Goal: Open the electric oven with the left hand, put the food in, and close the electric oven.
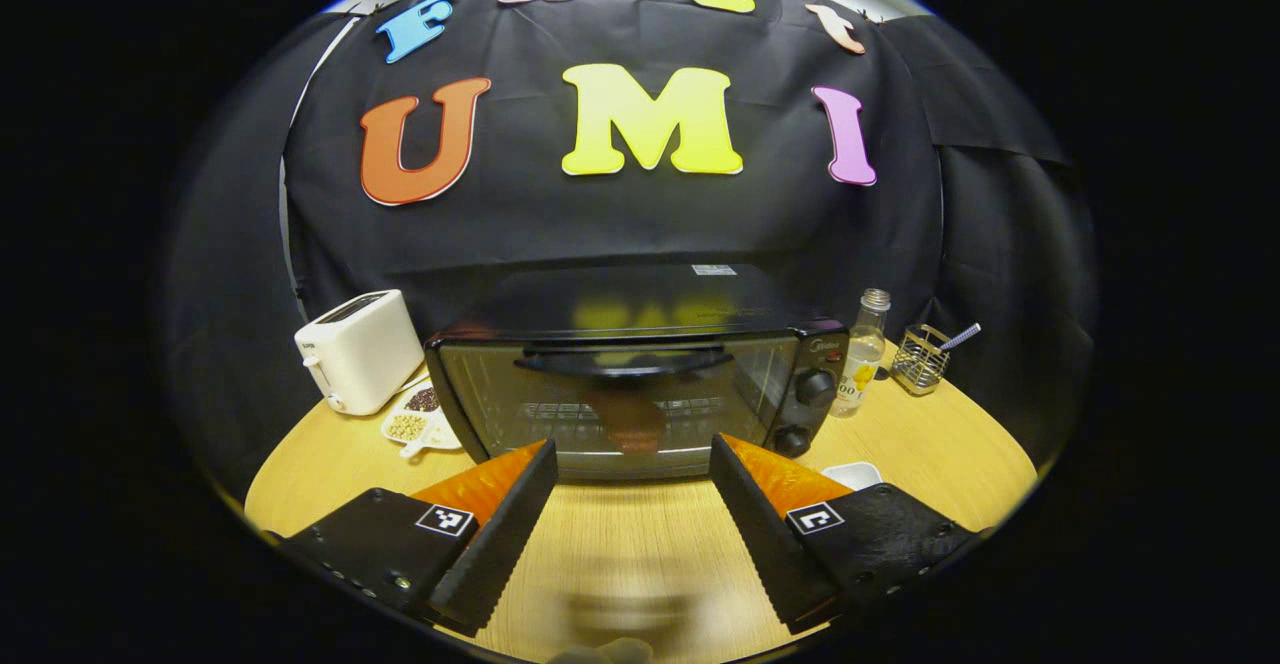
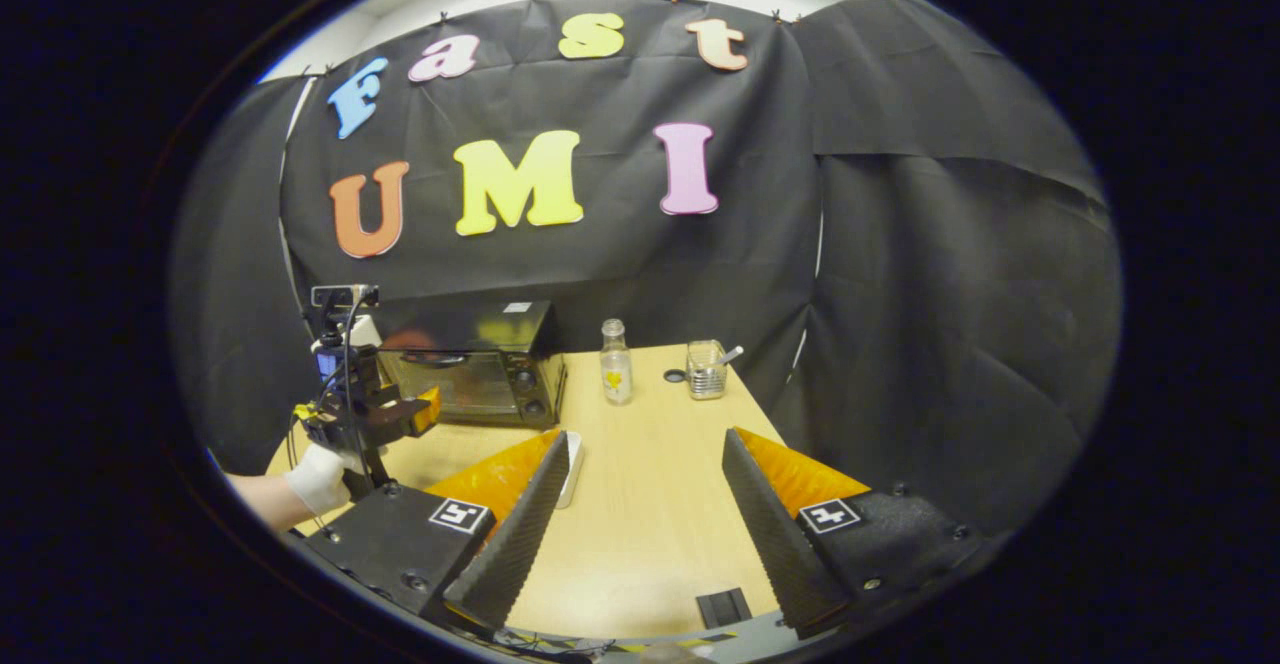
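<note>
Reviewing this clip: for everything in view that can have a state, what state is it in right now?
electric oven: door closed, handle untouched.
left gripper: open, empty, facing the oven door.
right gripper: open, empty, over the table.
glass bottle: upright, capped.
toaster: upright, nothing sticking out of its slot.
wire basket: upright, holding a utensil.
divided dish: holding grains or seeds.

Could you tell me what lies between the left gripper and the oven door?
Bare wooden table, seen in the left gripper view, separates the left gripper from the closed oven door.
</note>
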A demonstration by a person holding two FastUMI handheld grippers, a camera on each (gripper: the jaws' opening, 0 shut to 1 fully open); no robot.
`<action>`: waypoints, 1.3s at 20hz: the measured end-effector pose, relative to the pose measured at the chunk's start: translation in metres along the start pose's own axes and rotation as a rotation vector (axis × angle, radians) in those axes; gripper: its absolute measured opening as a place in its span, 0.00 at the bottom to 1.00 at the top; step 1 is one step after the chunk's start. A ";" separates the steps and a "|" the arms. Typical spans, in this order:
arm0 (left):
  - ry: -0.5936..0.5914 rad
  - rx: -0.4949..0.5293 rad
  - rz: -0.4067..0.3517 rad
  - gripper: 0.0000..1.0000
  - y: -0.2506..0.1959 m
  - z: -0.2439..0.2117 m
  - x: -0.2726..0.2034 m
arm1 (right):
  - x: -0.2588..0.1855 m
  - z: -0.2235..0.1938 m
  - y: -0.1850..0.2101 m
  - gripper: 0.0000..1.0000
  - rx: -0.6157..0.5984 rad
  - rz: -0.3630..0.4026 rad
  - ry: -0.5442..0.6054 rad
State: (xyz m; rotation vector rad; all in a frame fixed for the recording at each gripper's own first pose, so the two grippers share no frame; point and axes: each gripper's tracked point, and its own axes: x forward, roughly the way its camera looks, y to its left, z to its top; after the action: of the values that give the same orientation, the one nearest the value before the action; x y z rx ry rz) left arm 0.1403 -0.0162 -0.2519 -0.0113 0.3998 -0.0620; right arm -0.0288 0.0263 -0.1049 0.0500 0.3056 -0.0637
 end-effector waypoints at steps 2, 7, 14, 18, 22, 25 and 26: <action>0.006 -0.026 0.010 0.98 0.001 -0.008 -0.030 | -0.005 0.005 0.010 0.98 -0.014 0.039 -0.013; -0.056 -0.083 0.088 0.98 0.009 0.000 -0.131 | -0.023 0.006 0.029 0.98 -0.060 0.188 -0.023; -0.183 -0.061 0.229 1.00 0.015 0.033 -0.287 | -0.067 0.015 0.010 0.98 -0.079 0.315 -0.121; -0.235 -0.032 0.256 0.98 0.008 0.048 -0.352 | -0.090 0.005 -0.001 0.98 -0.057 0.326 -0.138; -0.269 -0.024 0.253 0.96 0.005 0.054 -0.395 | -0.103 -0.003 -0.013 0.96 -0.052 0.298 -0.140; -0.276 -0.047 0.252 0.96 0.011 0.050 -0.412 | -0.110 -0.003 -0.010 0.98 -0.024 0.281 -0.132; -0.275 -0.060 0.250 0.97 0.013 0.048 -0.417 | -0.115 0.001 -0.005 0.98 -0.020 0.286 -0.141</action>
State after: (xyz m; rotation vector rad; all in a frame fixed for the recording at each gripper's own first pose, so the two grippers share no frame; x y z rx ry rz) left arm -0.2238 0.0231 -0.0460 -0.0289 0.1258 0.1967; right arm -0.1382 0.0276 -0.0697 0.0685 0.1557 0.2187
